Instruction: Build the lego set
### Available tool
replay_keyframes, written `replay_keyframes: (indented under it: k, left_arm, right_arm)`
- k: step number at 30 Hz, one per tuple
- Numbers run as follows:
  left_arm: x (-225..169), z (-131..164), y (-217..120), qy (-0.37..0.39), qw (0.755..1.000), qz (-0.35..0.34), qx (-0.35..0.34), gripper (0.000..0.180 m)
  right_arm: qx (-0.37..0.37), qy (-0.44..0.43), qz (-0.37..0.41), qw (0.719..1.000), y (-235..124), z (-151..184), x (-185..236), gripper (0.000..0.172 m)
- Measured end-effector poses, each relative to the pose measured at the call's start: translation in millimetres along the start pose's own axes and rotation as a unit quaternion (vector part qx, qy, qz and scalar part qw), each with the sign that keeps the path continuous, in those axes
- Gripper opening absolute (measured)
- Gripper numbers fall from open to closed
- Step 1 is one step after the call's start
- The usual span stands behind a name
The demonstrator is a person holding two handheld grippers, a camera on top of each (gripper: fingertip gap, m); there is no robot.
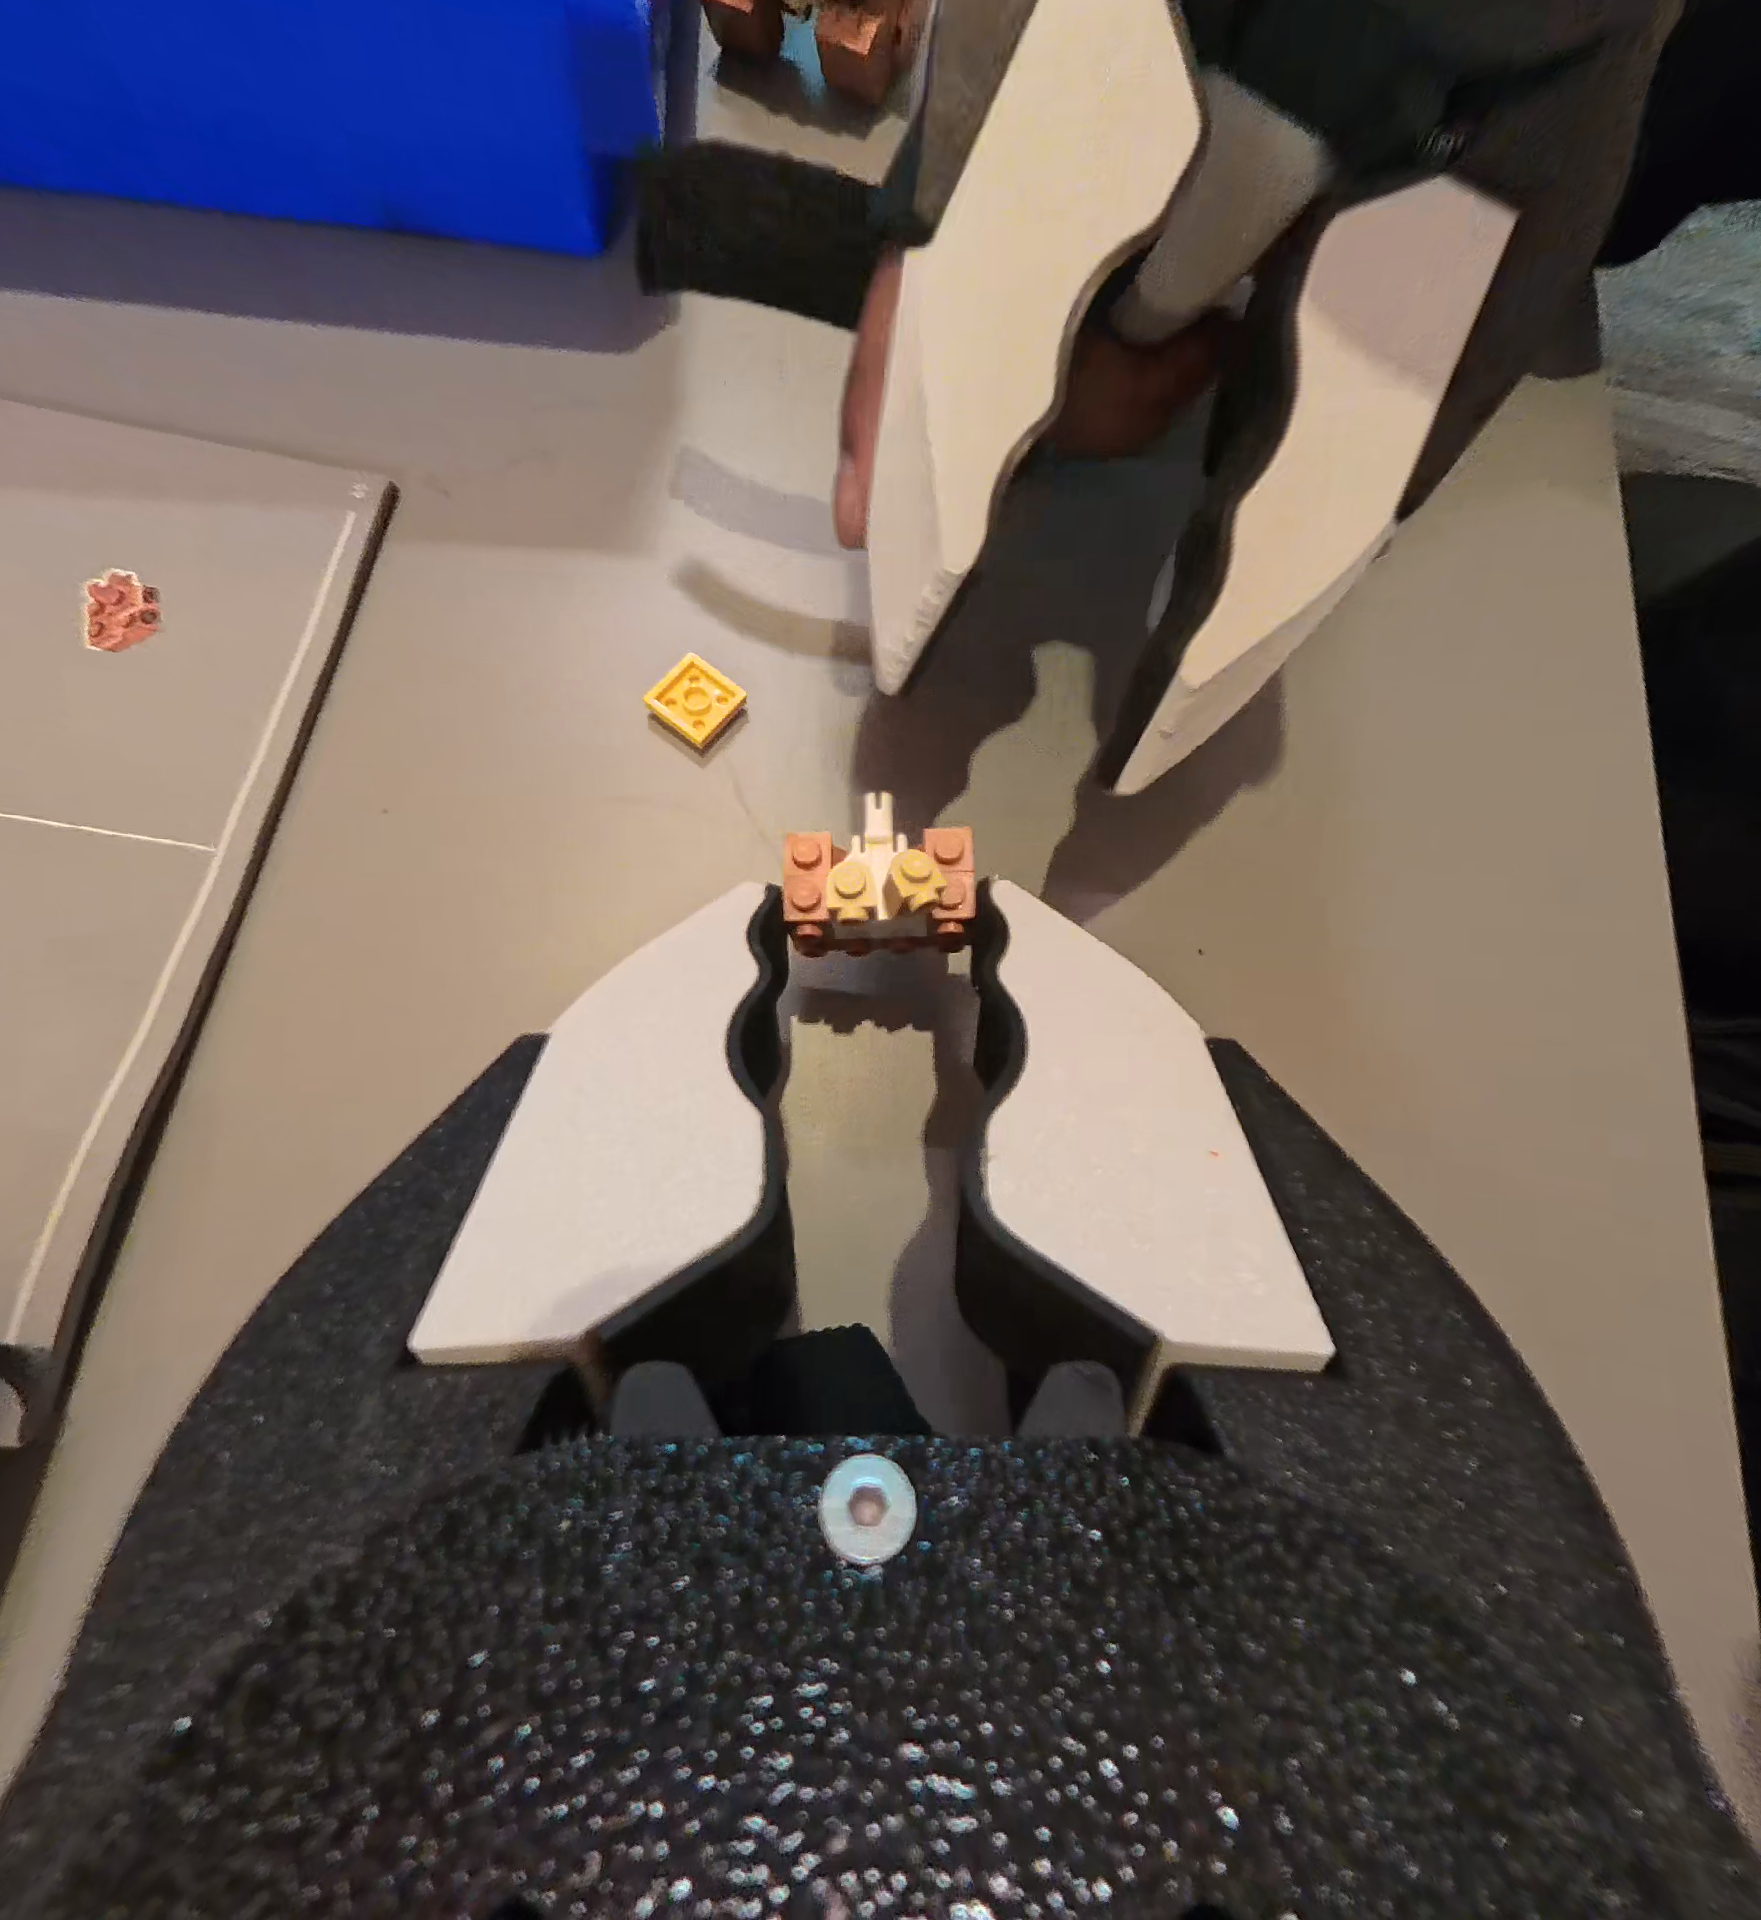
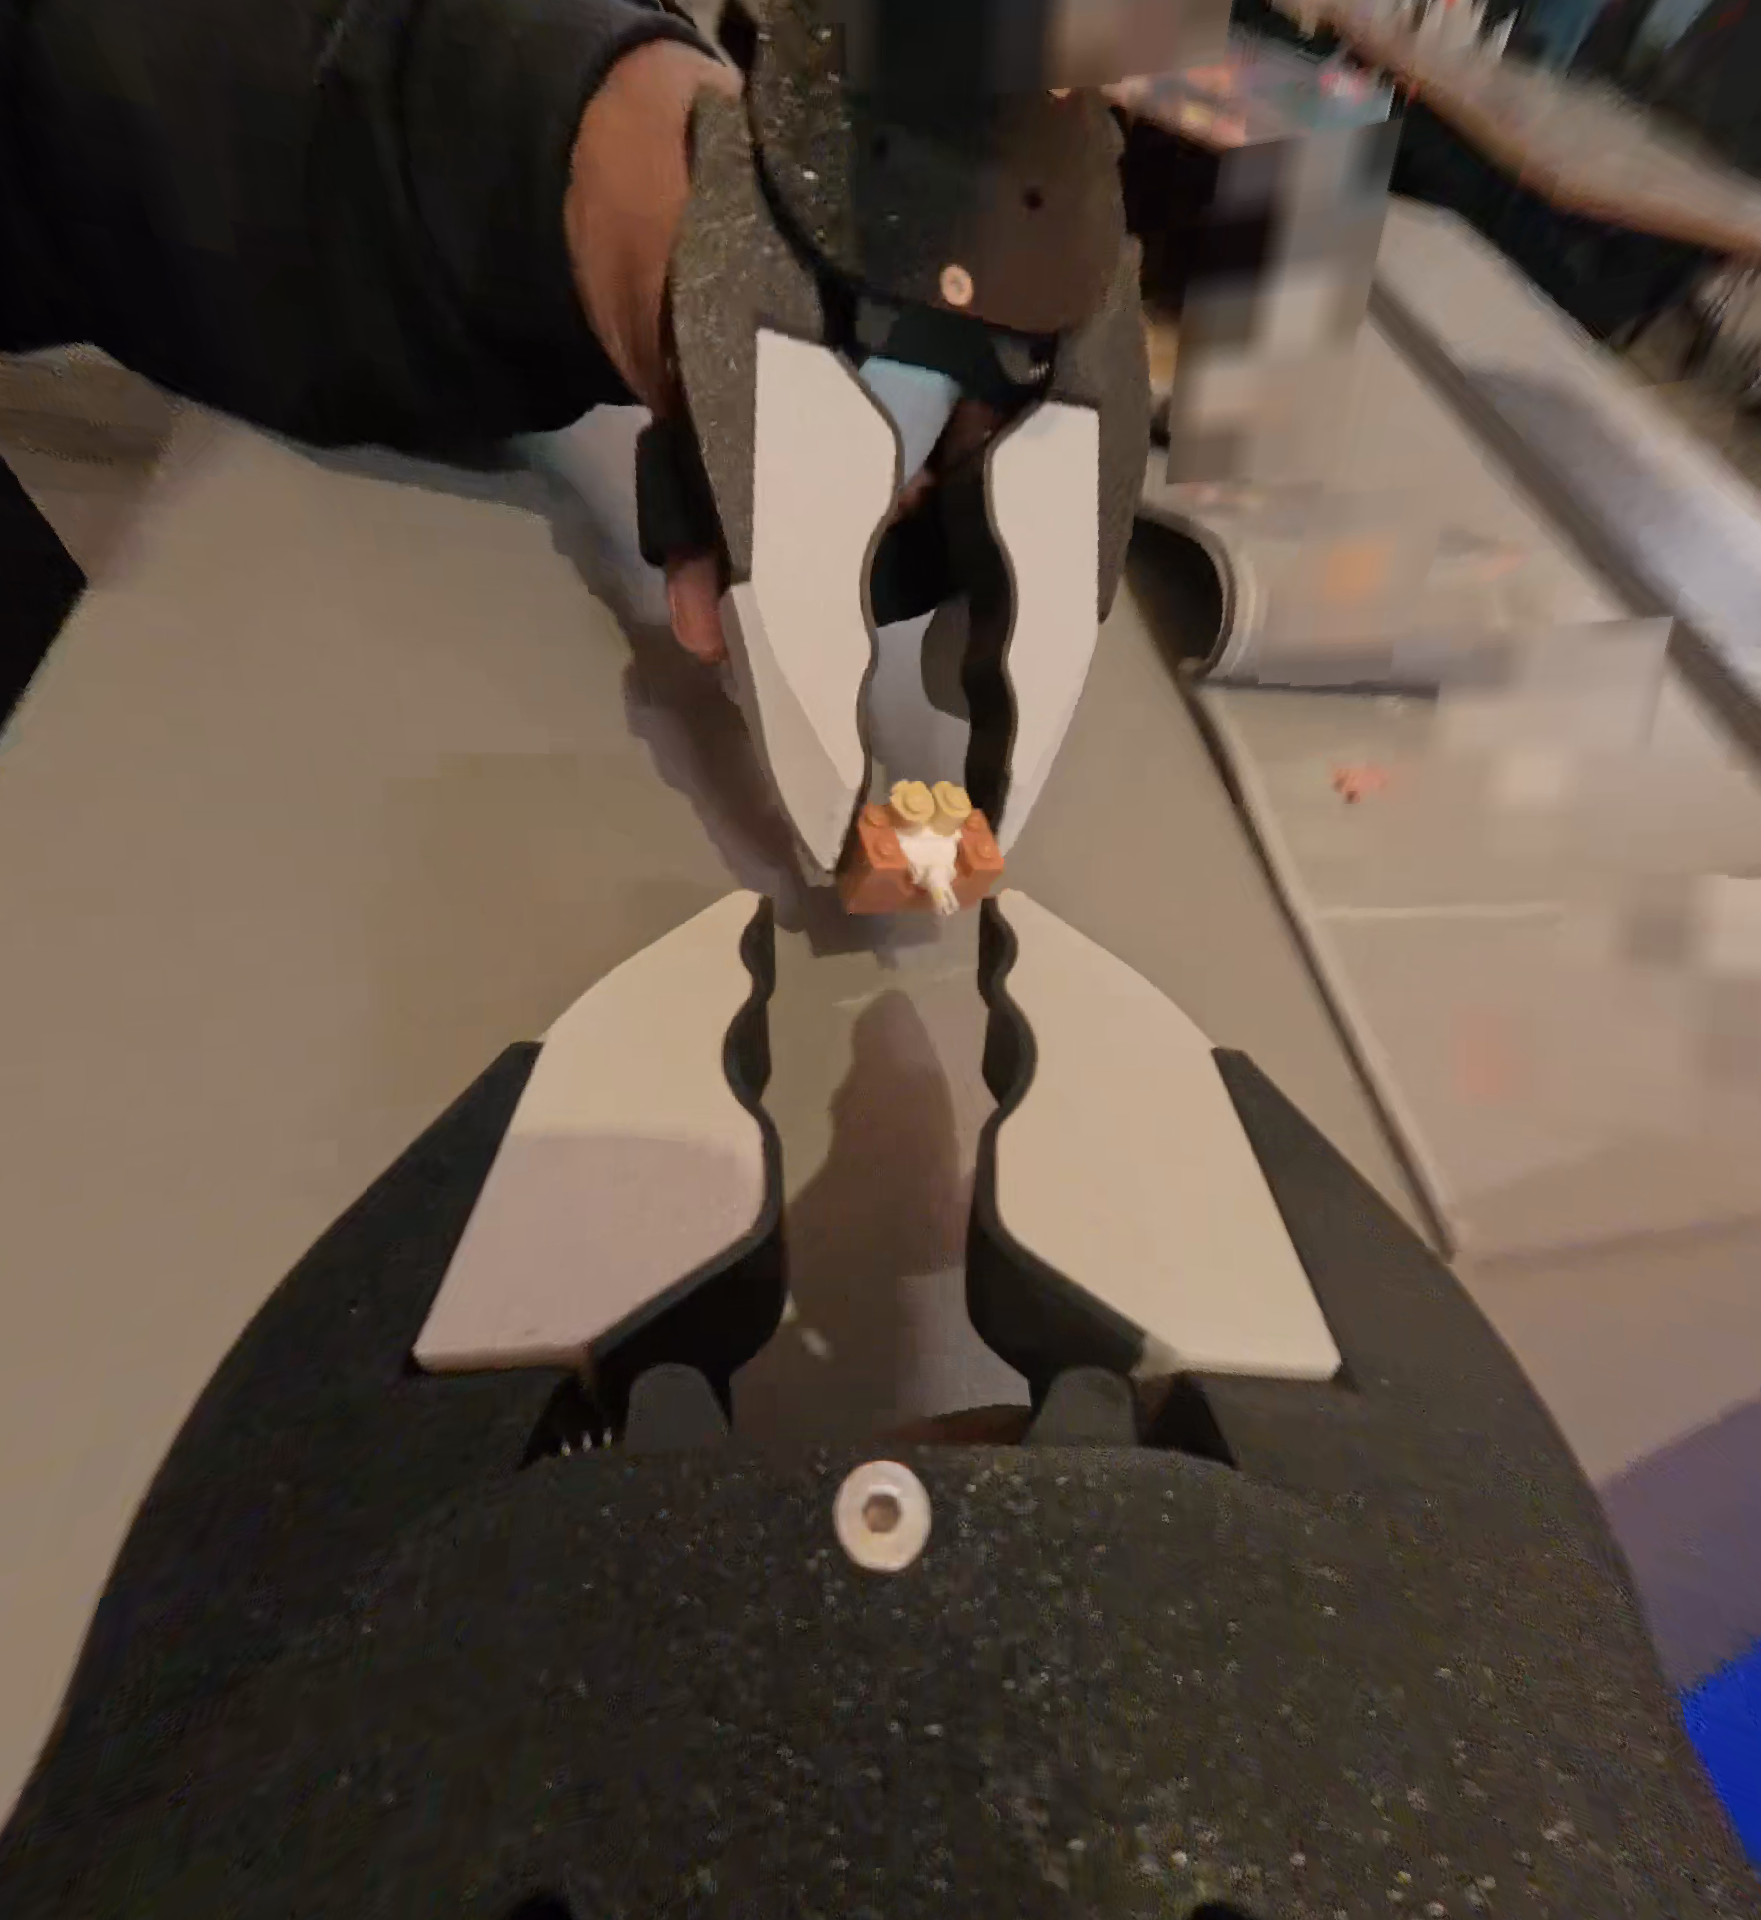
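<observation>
Fingers (image 1: 767, 914) around studded brick cluster (image 1: 881, 888)

L wrist cam sits just behind the left claw (image 1: 881, 904), looking fwd and down along its fingers at the grey bench (image 1: 502, 935), very close. R wrist cam does the same behind the right claw (image 2: 876, 914), facing the opposite way. The two views look at each other: each shows the other claw at 12–1 o'clock. Shared: the small brick assembly (image 1: 878, 894) (image 2: 923, 857) mid-frame and the bench patch around it.
</observation>
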State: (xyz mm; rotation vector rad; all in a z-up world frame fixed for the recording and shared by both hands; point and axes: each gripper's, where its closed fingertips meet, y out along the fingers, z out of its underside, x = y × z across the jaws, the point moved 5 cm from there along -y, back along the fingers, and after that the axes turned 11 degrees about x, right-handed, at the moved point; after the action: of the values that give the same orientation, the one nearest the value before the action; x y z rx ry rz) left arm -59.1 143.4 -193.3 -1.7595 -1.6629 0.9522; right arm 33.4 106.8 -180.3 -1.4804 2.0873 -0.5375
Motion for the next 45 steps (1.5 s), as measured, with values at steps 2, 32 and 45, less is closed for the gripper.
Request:
replay_keyframes:
  k: [2, 32, 45]
  left_arm:
    - [0.9, 0.0, -3.5, -0.004, 1.000, 0.003, 0.004, 0.033]
    - [7.9, -33.3, -20.0, 0.010, 0.997, 0.062, 0.038, 0.033]
    - [2.9, -31.8, -16.1, 0.013, 0.996, 0.074, 0.043, 0.033]
  right_arm:
    - [-0.033, -0.037, 0.019, 0.999, 0.5, -3.9, -1.9, 0.038]
    - [-0.117, -0.418, 0.226, 0.872, 7.5, -8.7, -11.2, 0.042]
    - [-0.112, -0.446, 0.246, 0.853, 13.0, -11.0, -4.8, 0.028]
